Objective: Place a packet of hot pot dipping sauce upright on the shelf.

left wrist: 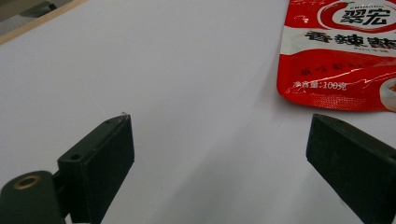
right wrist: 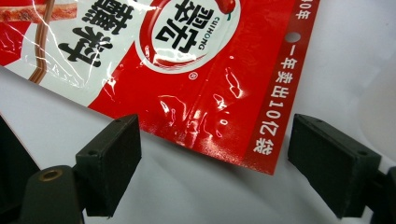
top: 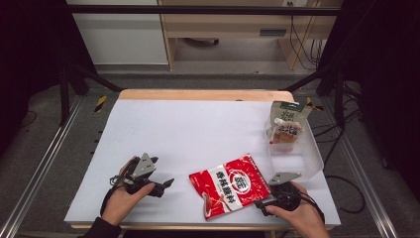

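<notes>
Jaws on the right gripper [top: 263, 202] stand wide apart by the red packet [top: 230, 185], maybe to grab it. Left gripper [top: 167, 184] waits apart too, holding nothing.

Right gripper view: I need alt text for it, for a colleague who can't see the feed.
A red sauce packet lies flat on the white table, its near edge just beyond the right gripper, whose two black jaws stand wide open and empty. White Chinese lettering and a round logo mark the packet.
</notes>
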A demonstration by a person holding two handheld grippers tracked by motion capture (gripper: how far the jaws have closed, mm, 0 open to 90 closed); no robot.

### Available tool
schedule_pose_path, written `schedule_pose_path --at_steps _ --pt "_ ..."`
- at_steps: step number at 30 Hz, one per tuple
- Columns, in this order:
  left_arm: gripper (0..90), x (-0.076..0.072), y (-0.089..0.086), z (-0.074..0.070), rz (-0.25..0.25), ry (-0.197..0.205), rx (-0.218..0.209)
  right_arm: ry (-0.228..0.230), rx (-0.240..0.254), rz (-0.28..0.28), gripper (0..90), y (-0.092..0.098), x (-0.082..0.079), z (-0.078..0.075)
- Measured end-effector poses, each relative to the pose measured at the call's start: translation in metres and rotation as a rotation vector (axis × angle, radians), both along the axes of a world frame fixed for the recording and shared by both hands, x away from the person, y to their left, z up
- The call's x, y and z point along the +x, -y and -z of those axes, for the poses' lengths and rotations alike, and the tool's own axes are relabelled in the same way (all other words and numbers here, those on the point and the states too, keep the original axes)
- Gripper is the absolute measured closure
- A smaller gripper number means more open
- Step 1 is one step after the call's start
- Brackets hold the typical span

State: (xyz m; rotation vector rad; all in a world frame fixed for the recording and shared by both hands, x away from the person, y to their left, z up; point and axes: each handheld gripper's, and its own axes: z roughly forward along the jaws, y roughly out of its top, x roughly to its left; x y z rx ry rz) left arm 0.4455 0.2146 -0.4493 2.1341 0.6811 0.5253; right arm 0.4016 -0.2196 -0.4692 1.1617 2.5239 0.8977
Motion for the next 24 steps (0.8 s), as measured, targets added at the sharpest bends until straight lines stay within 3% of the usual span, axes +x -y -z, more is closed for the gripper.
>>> schedule_pose_path --at_steps 5,9,13,15,24 --pt "7.6 0.000 -0.001 0.000 -0.001 0.001 -0.002 -0.001 0.010 -0.014 19.9 -0.003 0.001 -0.001" --pt "7.5 0.000 -0.001 0.000 0.001 0.000 -0.002 0.007 0.037 -0.011 26.4 -0.005 0.000 -0.008" --pt "7.5 0.000 0.000 0.000 0.002 0.000 0.000 0.004 0.063 -0.034 37.0 -0.006 0.001 -0.013" --pt "7.6 0.000 0.000 0.000 0.002 0.000 -0.001 -0.007 0.057 -0.038 40.9 -0.007 0.002 -0.014" --pt "7.6 0.000 0.000 0.000 0.004 -0.003 0.002 0.033 0.030 -0.059 73.4 -0.015 0.009 -0.029"
